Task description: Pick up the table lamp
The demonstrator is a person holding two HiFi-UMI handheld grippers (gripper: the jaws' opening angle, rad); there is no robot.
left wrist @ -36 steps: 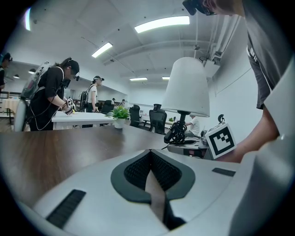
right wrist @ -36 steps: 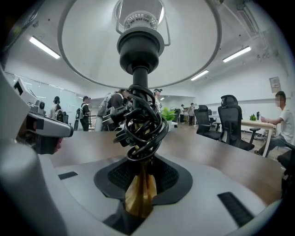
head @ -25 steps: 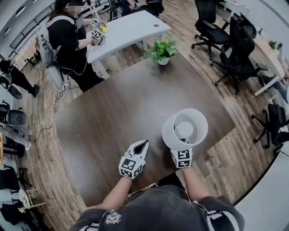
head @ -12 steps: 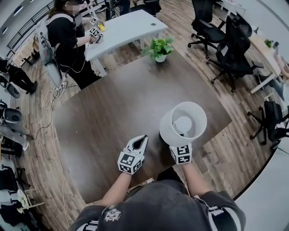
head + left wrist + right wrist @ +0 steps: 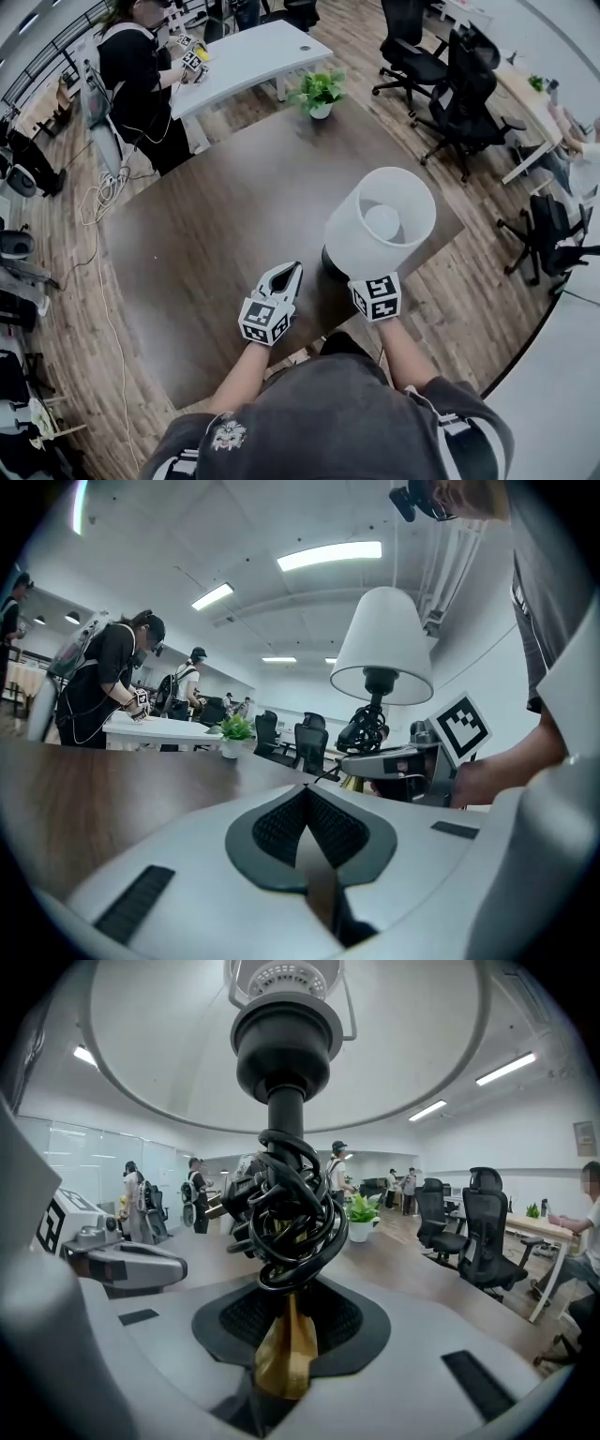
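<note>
Right hand-held gripper (image 5: 289,1327): pinching the brass-coloured stem (image 5: 284,1358) of the table lamp (image 5: 361,234), one pad on each side. The grip sits just under the cord bundle.
Left hand-held gripper (image 5: 305,797): jaws pressed together with nothing between them. It hangs over the table (image 5: 206,234), beside the lamp but apart from it, and gives no support.
Cord bundle (image 5: 289,1208): black cable wound in loops round the stem, directly above the right jaws and touching the stem.
Lamp position: upright in the right grip, towards the near right part of the table. The white shade (image 5: 382,644) is overhead in the right gripper view.
Base (image 5: 330,265): dark, and shows below the shade in the head view. I cannot tell whether it is clear of the table.
Step (judged): lift in hand, right side only.
Risk 1: the stem is thin and smooth and the shade sits high, so the lamp may swing or twist in the pinch if it is tilted.
Risk 2: the stem may slide down through the pads, because the hold is narrow.
Risk 3: a cord loop may drop free and drag on the table or catch the base.
Surroundings: potted plant (image 5: 317,92) at the far table edge, well apart.
</note>
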